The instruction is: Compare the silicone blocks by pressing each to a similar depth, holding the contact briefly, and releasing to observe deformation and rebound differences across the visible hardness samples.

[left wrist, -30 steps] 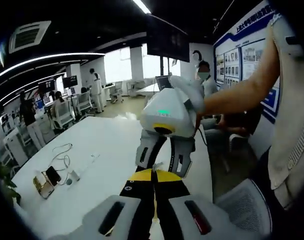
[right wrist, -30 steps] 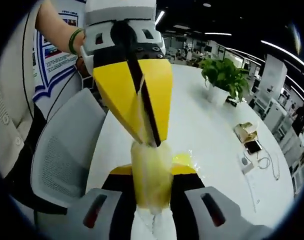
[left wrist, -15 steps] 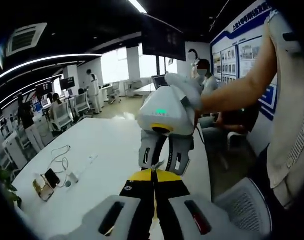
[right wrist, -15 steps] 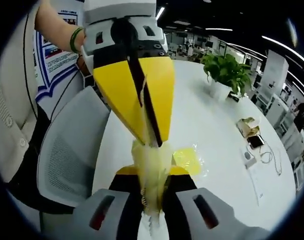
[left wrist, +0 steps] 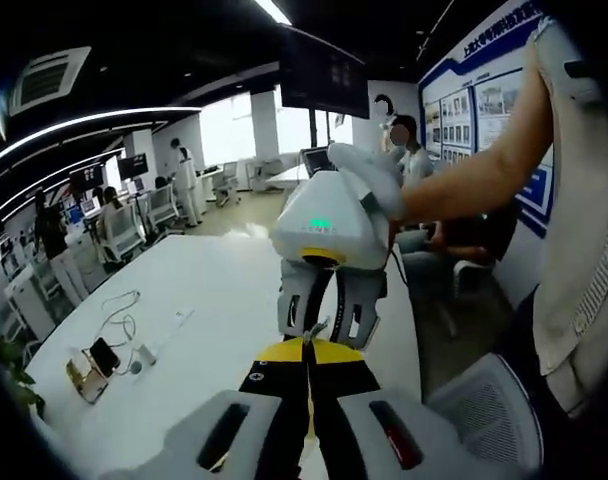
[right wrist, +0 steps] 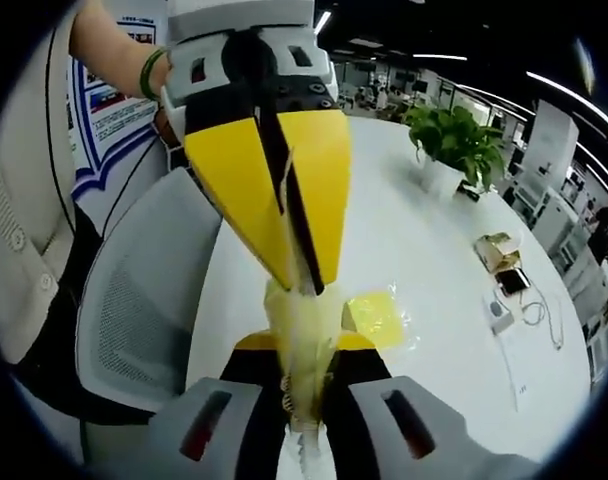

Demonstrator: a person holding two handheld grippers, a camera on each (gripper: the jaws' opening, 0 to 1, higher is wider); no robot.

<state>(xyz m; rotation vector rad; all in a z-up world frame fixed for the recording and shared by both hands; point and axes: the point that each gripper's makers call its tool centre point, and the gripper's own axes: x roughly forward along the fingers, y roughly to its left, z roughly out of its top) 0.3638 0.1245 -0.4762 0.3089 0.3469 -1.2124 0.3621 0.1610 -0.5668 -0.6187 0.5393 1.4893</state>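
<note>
Pale yellow translucent silicone piece [right wrist: 302,335] sits clamped between right gripper [right wrist: 302,375] jaws, running up from the jaw gap toward 12 o'clock in right gripper view. Its top end meets the tip of left gripper [right wrist: 296,270], whose yellow jaws come down from 12 o'clock, closed together to a point, apparently pinching the piece's upper edge. So long axis of the piece lies along the line between the two grippers, both touching it, one at each end.

Second yellow block [right wrist: 376,318], flat in a clear wrapper, lies on the white table [right wrist: 424,260] just at 2 o'clock of the held piece, near right gripper, untouched.

Left gripper view: own jaws [left wrist: 306,385] together, yellow tips meeting the other gripper [left wrist: 326,322] straight ahead at 12 o'clock; the piece between them is too small to make out there.

Judgement: squeeze/hold phase on one sample; the table block is probably next, right hand nearer.

Further out: potted plant [right wrist: 446,145] at 1 o'clock, phones and cable [right wrist: 509,290] at 3 o'clock, mesh chair [right wrist: 134,320] at 9 o'clock.
</note>
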